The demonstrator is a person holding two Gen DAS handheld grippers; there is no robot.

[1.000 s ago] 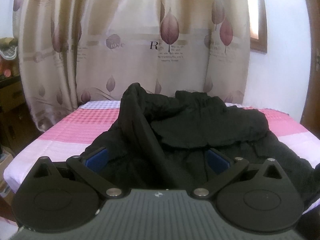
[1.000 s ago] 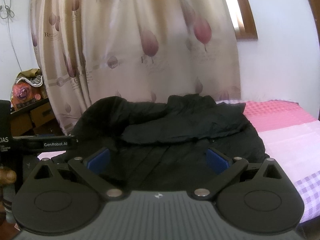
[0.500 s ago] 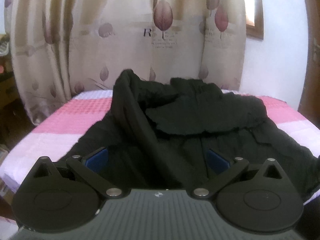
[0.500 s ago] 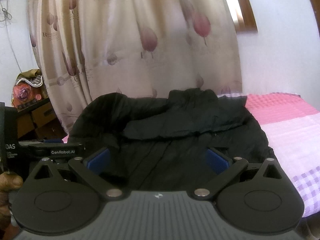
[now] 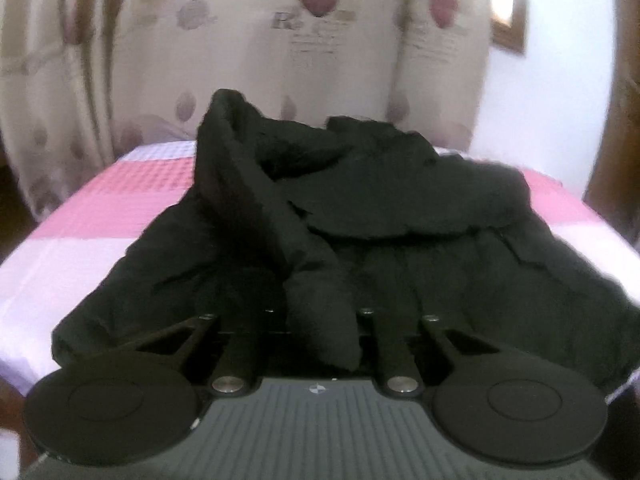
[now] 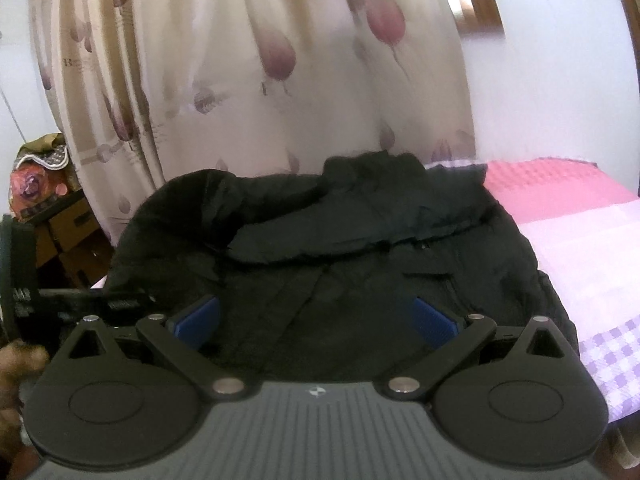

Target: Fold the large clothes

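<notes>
1. My left gripper sits low at the near edge of the bed, pointing forward over the large black padded jacket. Its jaws are drawn close together and pinch a raised ridge of the jacket's black fabric, which rises from between them and runs up to a peak at the far left of the garment.
2. My right gripper is level and aimed at the same jacket from the near edge. Its jaws stand wide, blue pads well apart, with nothing between them; the jacket lies beyond and below.
3. In the right wrist view, the left gripper appears at the far left edge as a dark bar. A hand is blurred below it; I cannot tell its grip.
4. The jacket lies spread on the pink, white and lilac checked bedsheet, its upper part folded over its lower body, the hem towards me.
5. A cream curtain with maroon leaf print hangs behind the bed. Both views are slightly blurred.
</notes>
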